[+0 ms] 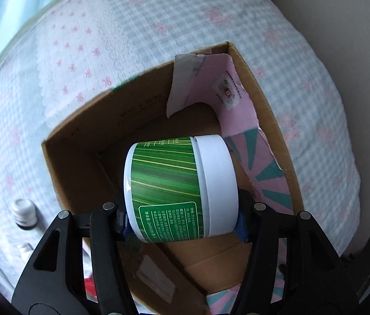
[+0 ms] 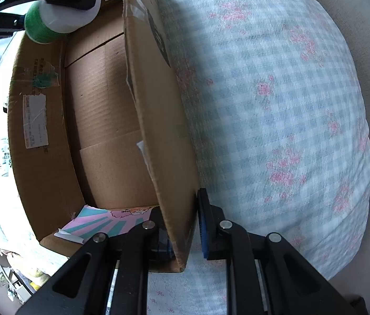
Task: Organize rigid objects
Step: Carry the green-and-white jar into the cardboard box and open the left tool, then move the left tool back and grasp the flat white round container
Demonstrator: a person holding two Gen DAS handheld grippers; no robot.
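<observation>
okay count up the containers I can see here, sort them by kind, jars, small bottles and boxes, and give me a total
Green-label jars with a white lid: 1
Small white bottles on the bedspread: 1 for certain; a white bit below it is too cut off to tell
Cardboard boxes: 1
Total: 3

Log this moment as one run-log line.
left gripper: shut on green jar, over cardboard box | right gripper: shut on box wall

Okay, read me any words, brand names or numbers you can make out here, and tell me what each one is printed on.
Green-label jar, held in the left gripper: Chinese print, only "OLERACEA" legible.
Cardboard box inner wall: printed lines, too blurred.
Round sticker on pink paper: too small.
White label on the box wall: unreadable.
</observation>
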